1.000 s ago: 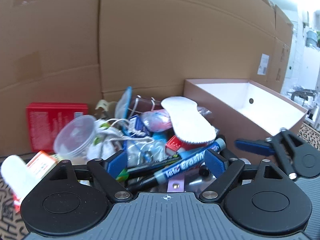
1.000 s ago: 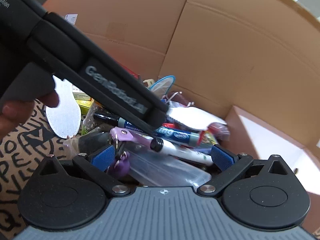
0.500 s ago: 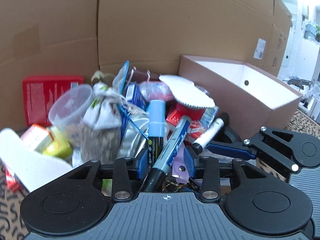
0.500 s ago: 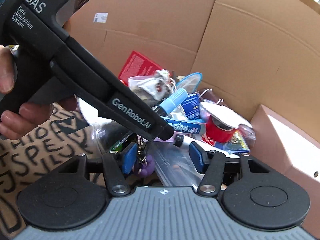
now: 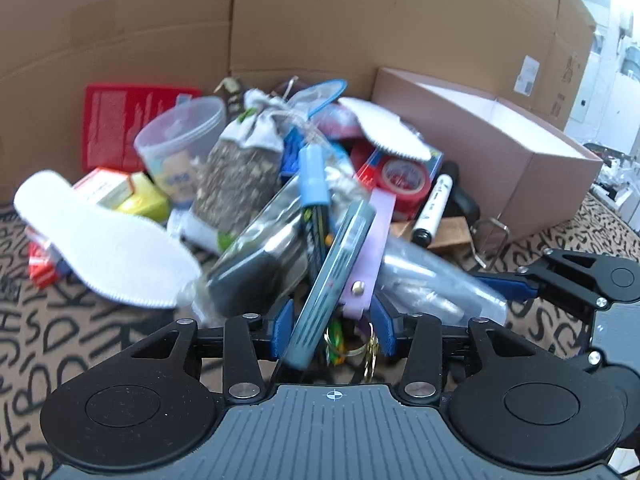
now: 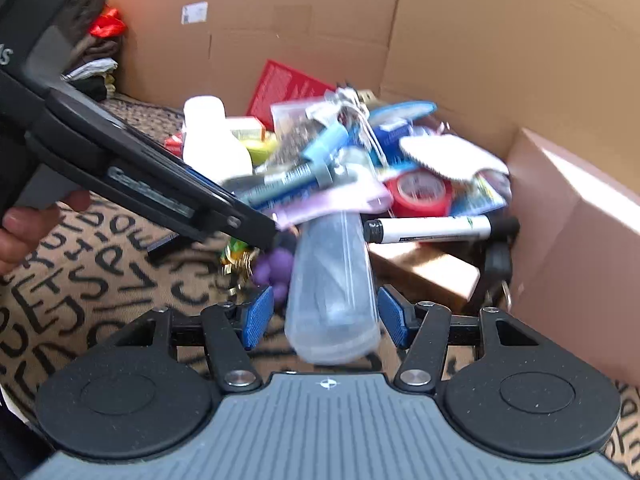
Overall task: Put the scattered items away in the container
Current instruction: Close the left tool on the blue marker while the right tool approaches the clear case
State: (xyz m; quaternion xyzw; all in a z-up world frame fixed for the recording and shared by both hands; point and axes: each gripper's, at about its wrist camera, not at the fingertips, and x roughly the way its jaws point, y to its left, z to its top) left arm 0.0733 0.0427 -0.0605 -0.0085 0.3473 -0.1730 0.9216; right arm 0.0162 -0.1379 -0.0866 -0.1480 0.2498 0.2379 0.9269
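My left gripper (image 5: 334,328) sits low at the near edge of the pile. A grey-blue marker (image 5: 332,276) and a lilac keychain strap (image 5: 374,248) are clamped between its pads, though its jaws are opening. In the right wrist view both stick out past the left gripper (image 6: 260,236). My right gripper (image 6: 325,316) is shut on a clear plastic bottle (image 6: 332,280) that points toward the camera. The container, a pink-brown box (image 5: 500,152) with a white inside, stands open to the right of the pile.
A cardboard wall (image 5: 320,20) closes the back. The pile holds a white insole (image 5: 100,240), red tape (image 5: 404,178), a white marker (image 6: 432,228), a clear cup (image 5: 180,140) and a red box (image 5: 120,120). A letter-print carpet (image 6: 80,280) covers the floor.
Both grippers moved forward and down to the pile. The left jaws closed around the marker and strap. The right jaws closed from wide open onto the clear bottle.
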